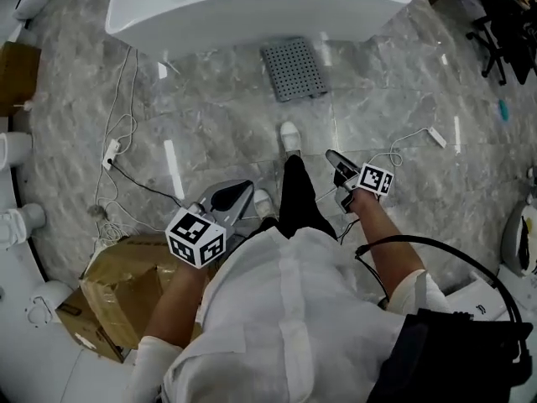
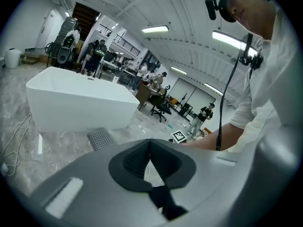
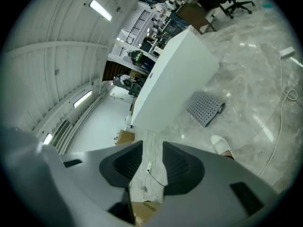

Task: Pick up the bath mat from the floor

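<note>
Grey perforated rubber bath mat [image 1: 294, 68] lies flat on the grey marble floor [image 1: 394, 99], just beside the long white bathtub [image 1: 252, 11], well apart from both grippers. The tub is cut off at the top edge of the head view.

Left gripper [image 1: 231, 198]: jaw tips pressed together, nothing between them. In the left gripper view its own grey body covers the lower frame and cuts off the mat's [image 2: 101, 138] near edge.

Right gripper [image 1: 338, 164]: jaws spread, with only floor and a white cable seen through the gap; nothing is gripped. The mat [image 3: 205, 108] shows whole in the right gripper view, beyond a white shoe [image 3: 221, 144].

The person's white shirt [image 1: 285, 326] hides the floor directly below. A brown cardboard box [image 1: 117, 288] at lower left is partly covered by the left arm. Background figures in the left gripper view are too small to make out.
</note>
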Action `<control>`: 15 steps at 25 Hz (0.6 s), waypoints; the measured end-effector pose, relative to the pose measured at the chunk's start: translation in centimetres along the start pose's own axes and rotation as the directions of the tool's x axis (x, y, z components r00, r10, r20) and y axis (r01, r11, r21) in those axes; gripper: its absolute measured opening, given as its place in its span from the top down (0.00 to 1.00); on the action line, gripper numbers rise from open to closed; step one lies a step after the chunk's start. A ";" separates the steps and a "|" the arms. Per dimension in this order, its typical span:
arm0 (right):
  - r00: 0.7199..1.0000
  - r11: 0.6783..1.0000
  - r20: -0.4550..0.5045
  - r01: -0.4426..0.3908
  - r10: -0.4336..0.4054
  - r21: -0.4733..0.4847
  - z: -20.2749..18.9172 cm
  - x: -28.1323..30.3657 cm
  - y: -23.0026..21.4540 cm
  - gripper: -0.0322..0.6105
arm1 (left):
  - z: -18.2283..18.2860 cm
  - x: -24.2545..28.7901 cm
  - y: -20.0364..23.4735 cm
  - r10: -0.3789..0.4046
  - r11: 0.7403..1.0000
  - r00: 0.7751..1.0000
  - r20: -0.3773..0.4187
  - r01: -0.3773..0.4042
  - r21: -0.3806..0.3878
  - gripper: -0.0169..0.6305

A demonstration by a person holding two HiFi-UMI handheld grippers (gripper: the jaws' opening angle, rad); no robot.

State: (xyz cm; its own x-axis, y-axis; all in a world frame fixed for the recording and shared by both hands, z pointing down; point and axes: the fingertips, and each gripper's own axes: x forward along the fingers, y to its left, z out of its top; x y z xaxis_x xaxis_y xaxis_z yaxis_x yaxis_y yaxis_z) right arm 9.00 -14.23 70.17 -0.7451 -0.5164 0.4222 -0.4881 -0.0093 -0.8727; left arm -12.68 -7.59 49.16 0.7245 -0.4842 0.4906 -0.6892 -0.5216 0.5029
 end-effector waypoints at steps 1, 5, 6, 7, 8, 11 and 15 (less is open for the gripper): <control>1.000 1.000 -0.006 0.012 -0.012 0.012 1.2 1.8 -2.1 0.79 | 0.5 1.4 1.1 0.011 1.000 1.000 -0.014 -0.011 -0.011 0.96; 0.994 0.996 -0.065 0.087 -0.085 0.026 5.0 8.9 -10.7 0.79 | 2.1 7.6 5.5 0.056 0.995 0.995 -0.079 -0.062 -0.080 0.96; 0.991 0.994 -0.086 0.101 -0.098 0.031 5.5 10.5 -12.7 0.79 | 2.3 9.4 6.6 0.062 0.992 0.993 -0.096 -0.072 -0.103 0.96; 0.989 0.993 -0.104 0.109 -0.104 0.043 5.9 12.2 -14.6 0.79 | 2.4 11.1 7.6 0.066 0.989 0.992 -0.110 -0.079 -0.123 0.96; 0.988 0.992 -0.116 0.113 -0.105 0.060 6.2 13.8 -16.5 0.79 | 2.4 12.8 8.7 0.065 0.987 0.990 -0.122 -0.081 -0.137 0.96; 0.985 0.986 -0.127 0.127 -0.113 0.107 7.5 18.6 -22.1 0.79 | 1.6 18.4 12.6 0.044 0.982 0.986 -0.159 -0.072 -0.176 0.96; 0.981 0.976 -0.137 0.160 -0.141 0.146 7.5 23.5 -28.9 0.79 | -0.8 25.2 17.6 0.033 0.959 0.977 -0.210 -0.090 -0.268 0.96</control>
State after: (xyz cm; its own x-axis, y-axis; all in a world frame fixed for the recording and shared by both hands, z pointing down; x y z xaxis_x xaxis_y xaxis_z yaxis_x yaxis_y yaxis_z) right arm 8.97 -32.51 103.52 -0.7241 -0.3879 0.5703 -0.5298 -0.2166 -0.8200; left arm -6.53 -28.39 70.92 0.6822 -0.3430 0.6457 -0.7299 -0.2685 0.6286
